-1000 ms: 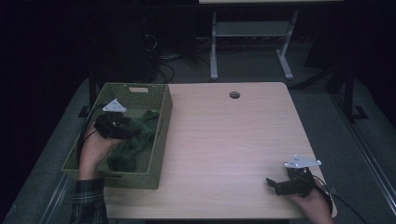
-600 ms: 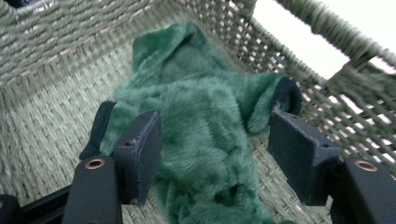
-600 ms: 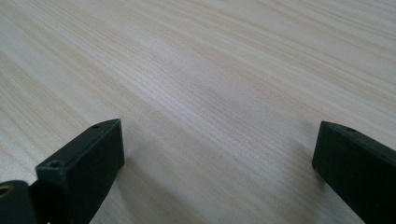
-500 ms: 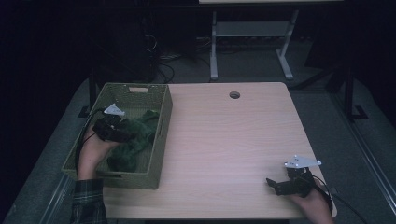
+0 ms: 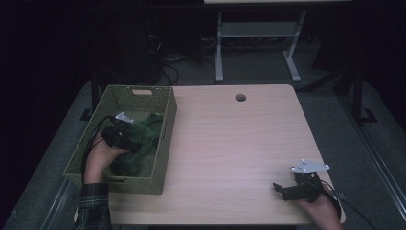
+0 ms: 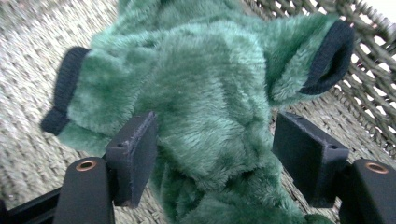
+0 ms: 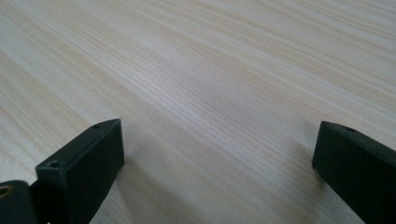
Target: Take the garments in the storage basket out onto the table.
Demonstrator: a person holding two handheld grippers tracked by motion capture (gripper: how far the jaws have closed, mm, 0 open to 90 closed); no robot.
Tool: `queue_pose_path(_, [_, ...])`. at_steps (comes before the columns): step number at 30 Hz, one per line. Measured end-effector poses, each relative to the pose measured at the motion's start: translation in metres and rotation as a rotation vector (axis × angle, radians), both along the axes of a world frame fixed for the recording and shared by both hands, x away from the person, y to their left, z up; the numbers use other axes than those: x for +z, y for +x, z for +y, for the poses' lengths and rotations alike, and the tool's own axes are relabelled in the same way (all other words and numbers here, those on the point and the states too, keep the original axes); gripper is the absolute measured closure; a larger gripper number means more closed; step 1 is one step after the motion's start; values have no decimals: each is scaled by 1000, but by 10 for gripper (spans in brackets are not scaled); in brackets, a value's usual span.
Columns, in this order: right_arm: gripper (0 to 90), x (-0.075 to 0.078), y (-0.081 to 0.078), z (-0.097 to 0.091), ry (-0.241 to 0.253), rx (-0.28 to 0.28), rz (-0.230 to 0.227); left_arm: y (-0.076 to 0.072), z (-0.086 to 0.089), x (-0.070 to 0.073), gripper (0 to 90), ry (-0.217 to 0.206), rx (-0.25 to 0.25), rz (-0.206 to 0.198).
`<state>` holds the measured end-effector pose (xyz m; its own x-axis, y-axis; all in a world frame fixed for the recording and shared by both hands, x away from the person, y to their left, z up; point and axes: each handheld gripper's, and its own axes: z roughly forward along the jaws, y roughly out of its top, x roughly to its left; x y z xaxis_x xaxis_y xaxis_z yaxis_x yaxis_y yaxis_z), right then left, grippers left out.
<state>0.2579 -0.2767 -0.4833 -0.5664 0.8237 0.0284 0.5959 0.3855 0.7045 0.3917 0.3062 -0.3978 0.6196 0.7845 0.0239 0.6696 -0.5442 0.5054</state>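
While the left gripper (image 6: 212, 154) sits in the woven basket (image 5: 165, 139), jaws spread around a green fleece garment (image 6: 205, 93), right gripper (image 5: 292, 190) wide apart, low over the wooden table (image 5: 239, 143)

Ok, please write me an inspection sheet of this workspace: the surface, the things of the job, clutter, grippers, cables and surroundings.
Surface: light wooden table, bare in the middle, with a round hole near the far edge.
Job's things: green woven basket at the table's left side; a green fluffy garment with dark cuffs lies inside.
Clutter: nothing seen.
Grippers: left gripper is in the basket, jaws open on either side of the garment; right gripper is low over the table's near right corner, jaws open, holding nothing.
Cables: one trails from each gripper; more lie on the floor behind.
Surroundings: dark room, a grey metal stand beyond the table.
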Motion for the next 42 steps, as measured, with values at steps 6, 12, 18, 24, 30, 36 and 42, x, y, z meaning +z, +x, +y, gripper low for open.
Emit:
queue_pose_path(6, [17,0,0,0,0,0,0,4,-3,-10,275,24,13,50])
queue_pose_path(12, [17,0,0,0,1,-1,1,6,-4,-16,284,36,5,82])
queue_pose_path(18, [17,0,0,0,0,-1,1,7,-4,-20,456,33,-7,129])
queue_pose_path(24, [17,0,0,0,0,-1,0,8,-2,-17,750,-5,18,189])
queue_pose_path(30, [17,0,0,0,0,-1,0,6,2,-8,781,-46,38,160])
queue_pose_path(36, [18,0,0,0,0,0,0,3,7,2,782,-119,32,127])
queue_pose_path(42, [17,0,0,0,0,0,0,-1,14,11,786,-188,45,89])
